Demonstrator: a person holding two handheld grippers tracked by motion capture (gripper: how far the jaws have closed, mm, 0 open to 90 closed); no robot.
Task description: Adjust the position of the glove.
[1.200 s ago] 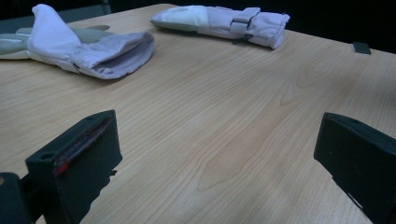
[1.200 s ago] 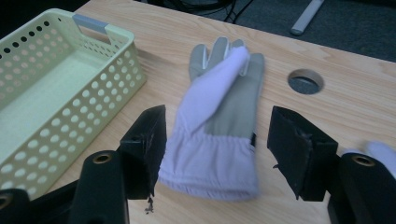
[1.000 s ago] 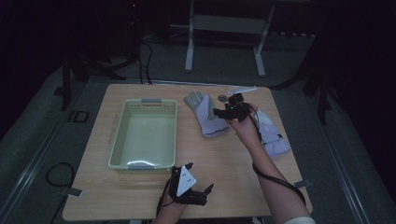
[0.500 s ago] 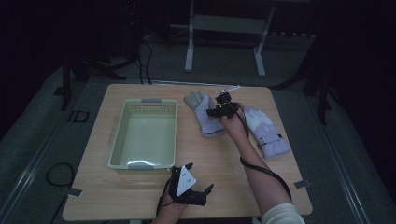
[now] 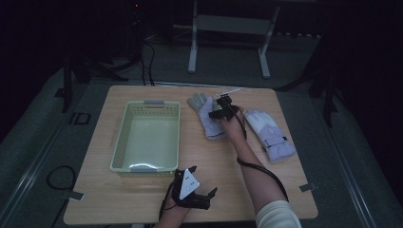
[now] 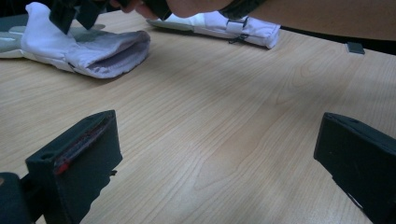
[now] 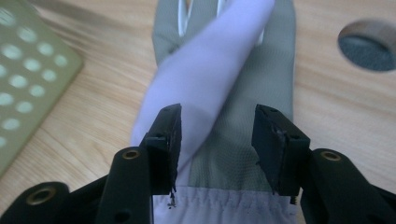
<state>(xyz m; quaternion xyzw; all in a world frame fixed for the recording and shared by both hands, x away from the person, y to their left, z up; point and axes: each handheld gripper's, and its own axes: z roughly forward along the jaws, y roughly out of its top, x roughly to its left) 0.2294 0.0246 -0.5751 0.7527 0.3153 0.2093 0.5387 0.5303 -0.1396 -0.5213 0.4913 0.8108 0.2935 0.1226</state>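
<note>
1. The right tongs (image 5: 221,107) are low over the near glove (image 5: 207,116), which lies flat on the counter (image 5: 285,190) just right of the pale green basket (image 5: 124,142).
2. In the right gripper view the glove (image 7: 224,93) runs straight away from these tongs: its cuff is nearest the jaws and its fingers point away, so its long axis lies in line with the reach.
3. The jaws of the right tongs have just been closing and stand half apart on either side of the palm and the folded thumb. The cloth is between them, but the pads do not press on it yet.
4. The left tongs (image 5: 197,197) rest at the near edge of the counter, jaws wide apart with nothing between them and well apart from the glove, so the right hand is clearly nearer.
5. The second glove (image 5: 268,133) lies to the right of the right forearm, untouched.
</note>
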